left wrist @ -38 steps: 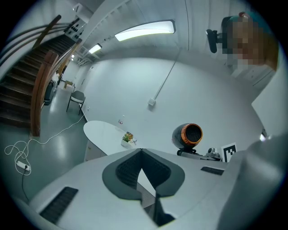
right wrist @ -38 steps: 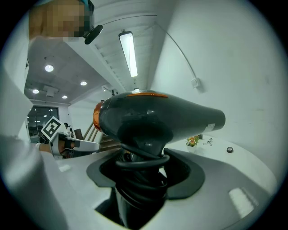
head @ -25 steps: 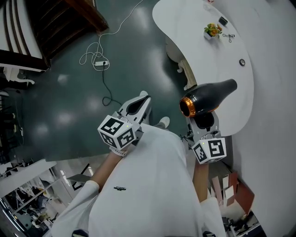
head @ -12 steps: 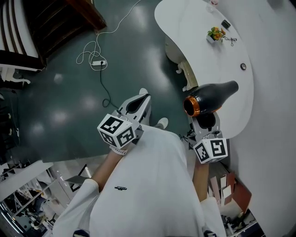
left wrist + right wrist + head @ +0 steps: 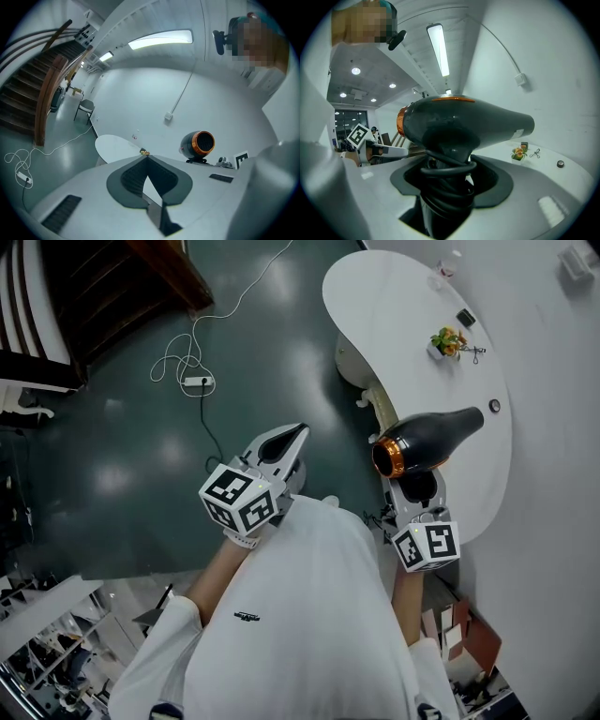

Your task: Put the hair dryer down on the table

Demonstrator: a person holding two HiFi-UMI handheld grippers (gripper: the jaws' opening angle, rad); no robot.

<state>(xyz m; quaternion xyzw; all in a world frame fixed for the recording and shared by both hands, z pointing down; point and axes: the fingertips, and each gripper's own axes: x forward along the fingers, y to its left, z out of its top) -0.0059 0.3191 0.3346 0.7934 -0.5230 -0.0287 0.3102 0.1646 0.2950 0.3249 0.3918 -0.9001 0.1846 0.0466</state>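
A black hair dryer (image 5: 427, 438) with an orange ring at its back hangs upright in the air, its nozzle over the near edge of the white curved table (image 5: 375, 306). My right gripper (image 5: 417, 486) is shut on its handle (image 5: 447, 187), which has the black cord wound round it. The body of the hair dryer (image 5: 464, 124) fills the right gripper view. My left gripper (image 5: 281, 442) is shut and empty over the dark green floor, left of the dryer. In the left gripper view the hair dryer (image 5: 199, 144) shows end-on, beyond the table (image 5: 115, 145).
On the table stand a small potted plant (image 5: 447, 338), a small black object (image 5: 466, 318) and a round knob (image 5: 494, 406). A power strip with a white cable (image 5: 199, 381) lies on the floor. A wooden staircase (image 5: 169, 268) rises at the upper left. A person's white sleeves fill the bottom.
The table and floor have slid down and right in the head view as the person nears the table. Both grippers keep their pose, the dryer still in the right one.
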